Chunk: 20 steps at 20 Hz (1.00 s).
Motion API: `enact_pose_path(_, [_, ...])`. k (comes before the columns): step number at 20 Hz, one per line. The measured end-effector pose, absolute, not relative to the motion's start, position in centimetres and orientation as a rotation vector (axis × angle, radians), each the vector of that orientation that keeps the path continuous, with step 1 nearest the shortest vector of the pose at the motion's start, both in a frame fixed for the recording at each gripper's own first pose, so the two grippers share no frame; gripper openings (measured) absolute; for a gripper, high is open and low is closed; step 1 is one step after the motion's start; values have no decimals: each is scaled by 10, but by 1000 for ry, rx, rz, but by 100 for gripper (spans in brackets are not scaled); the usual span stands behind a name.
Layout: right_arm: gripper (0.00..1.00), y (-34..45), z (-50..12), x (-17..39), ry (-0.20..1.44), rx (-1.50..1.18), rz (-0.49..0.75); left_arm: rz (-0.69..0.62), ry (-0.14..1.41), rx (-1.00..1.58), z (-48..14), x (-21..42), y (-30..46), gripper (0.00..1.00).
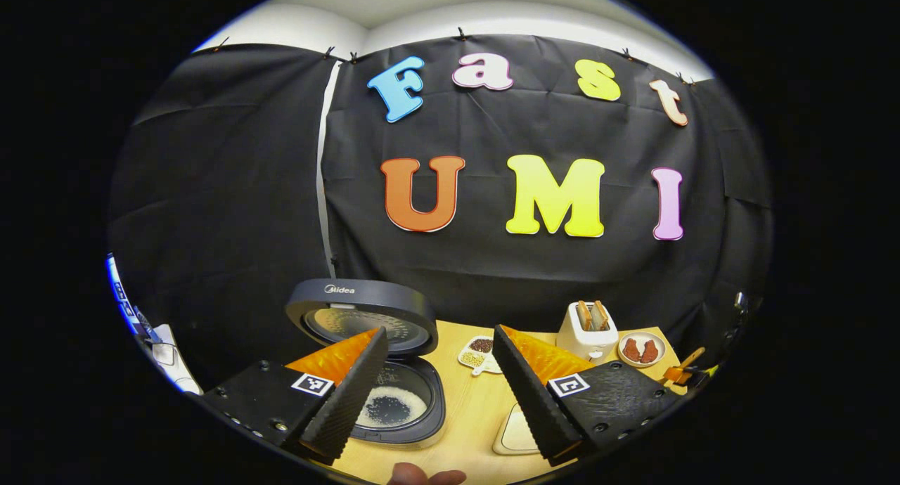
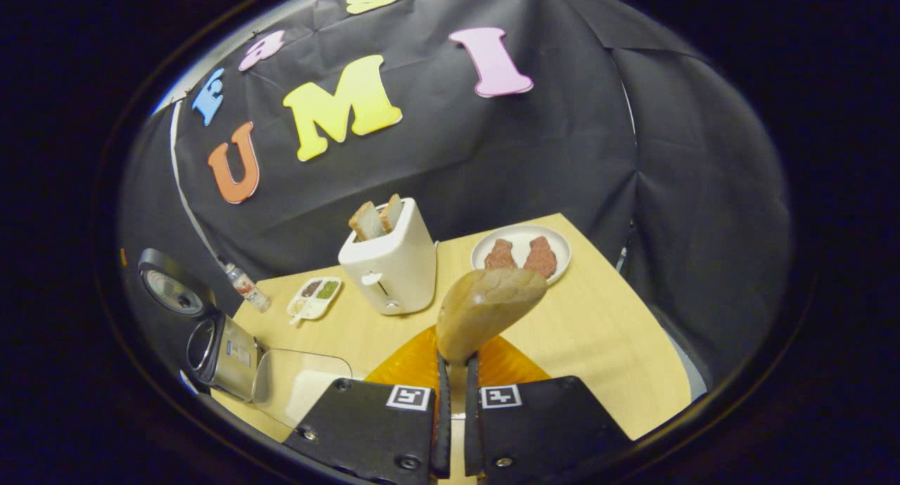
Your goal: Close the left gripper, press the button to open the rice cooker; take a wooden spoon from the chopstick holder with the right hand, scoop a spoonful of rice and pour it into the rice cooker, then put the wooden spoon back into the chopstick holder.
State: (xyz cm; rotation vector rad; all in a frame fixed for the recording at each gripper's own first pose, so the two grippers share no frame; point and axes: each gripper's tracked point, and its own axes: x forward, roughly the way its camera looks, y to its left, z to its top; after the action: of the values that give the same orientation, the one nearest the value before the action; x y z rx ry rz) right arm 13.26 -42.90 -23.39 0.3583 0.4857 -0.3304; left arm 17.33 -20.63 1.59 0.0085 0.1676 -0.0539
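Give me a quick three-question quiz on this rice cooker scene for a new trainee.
1. True or false: the rice cooker has its lid closed.
2. What is the right gripper clamped on? A) a slice of toast B) the wooden spoon C) a bottle
3. How many slices stand in the toaster?

Key: 1 false, the lid stands open; 2 B; 3 two.
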Motion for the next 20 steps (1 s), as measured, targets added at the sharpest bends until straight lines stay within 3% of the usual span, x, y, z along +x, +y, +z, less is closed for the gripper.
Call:
enact_pose_path(5, [13, -377, -181, 133, 427, 304, -291, -80, 94, 43, 30, 149, -177, 95])
enact_pose_path(9, [13, -302, -159, 137, 427, 326, -184, -87, 75, 57, 32, 131, -151, 95])
enact_pose_path(15, [13, -235, -194, 151, 488, 282, -160, -84, 67, 65, 30, 105, -108, 95])
enact_pose_path(20, [13, -227, -244, 151, 552, 156, -239, -53, 71, 66, 27, 94, -73, 95])
